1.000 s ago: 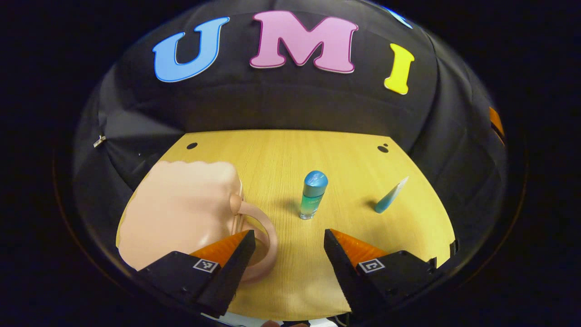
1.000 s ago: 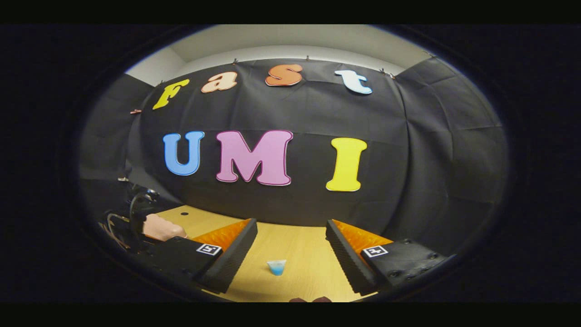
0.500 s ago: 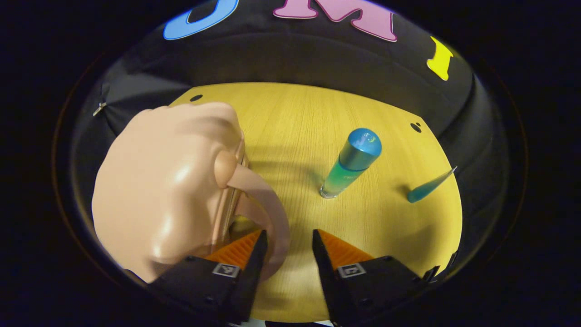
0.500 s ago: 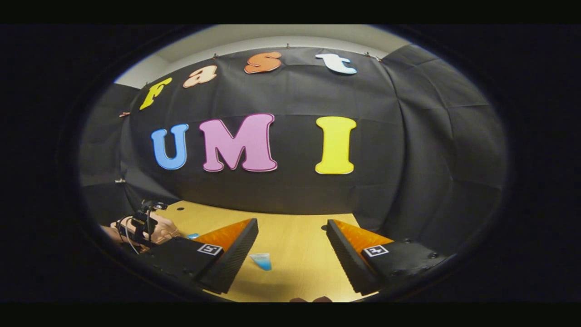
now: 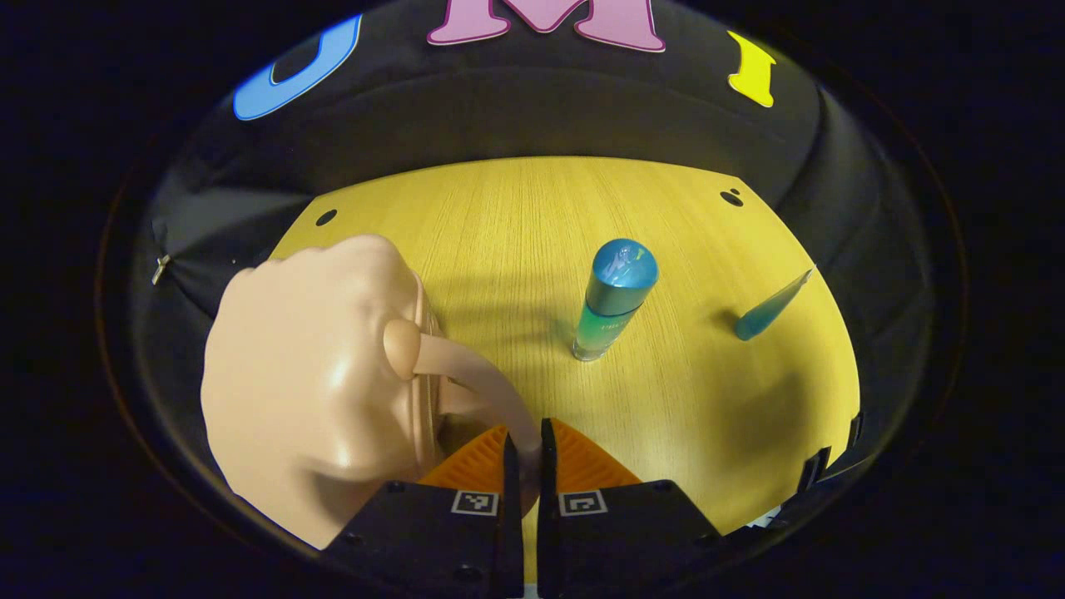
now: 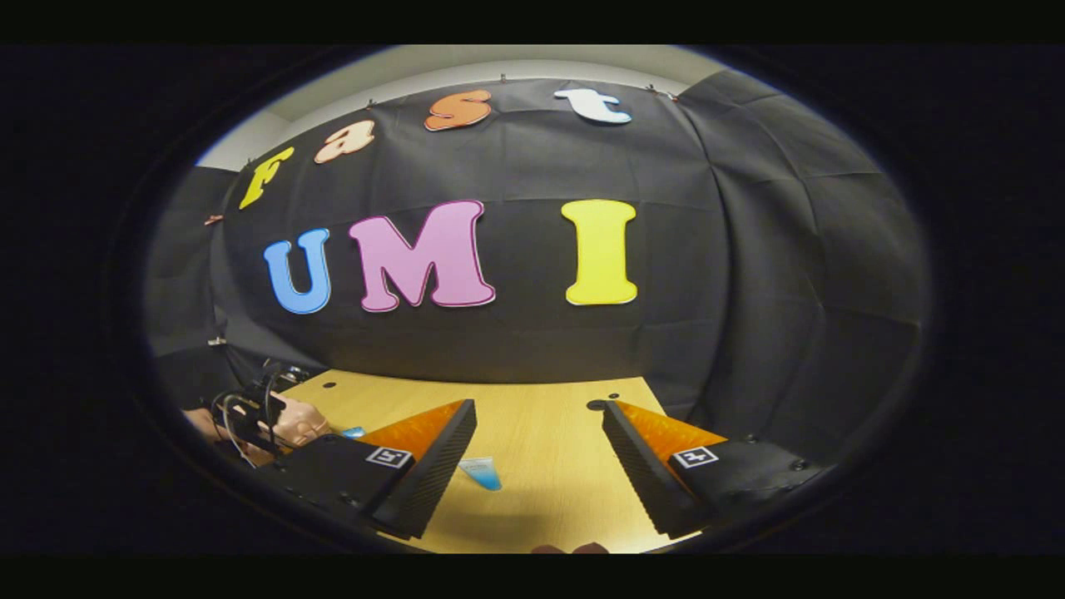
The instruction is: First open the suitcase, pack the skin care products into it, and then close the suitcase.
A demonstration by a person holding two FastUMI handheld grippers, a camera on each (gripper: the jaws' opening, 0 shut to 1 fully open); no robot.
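A small pale pink suitcase (image 5: 308, 374) stands closed on the left of the wooden table (image 5: 516, 208). Its curved handle (image 5: 466, 374) arches toward me, and my left gripper (image 5: 524, 433) is shut on the handle's near end. A teal bottle with a blue cap (image 5: 611, 299) stands upright mid-table. A blue tube (image 5: 770, 306) stands on its cap to the right. My right gripper (image 6: 539, 416) hangs open above the table, and the tube (image 6: 482, 472) shows between its fingers. At far left of that view are the suitcase (image 6: 299, 423) and the other gripper (image 6: 250, 412).
Black cloth walls close in the table at the back and both sides. Small dark holes (image 5: 731, 198) mark the table's far corners. Bare wood lies between the bottle and the table's near edge.
My left gripper moved in over the suitcase handle and its fingers closed from wide open to pinching it. The right gripper drifted slightly, staying open.
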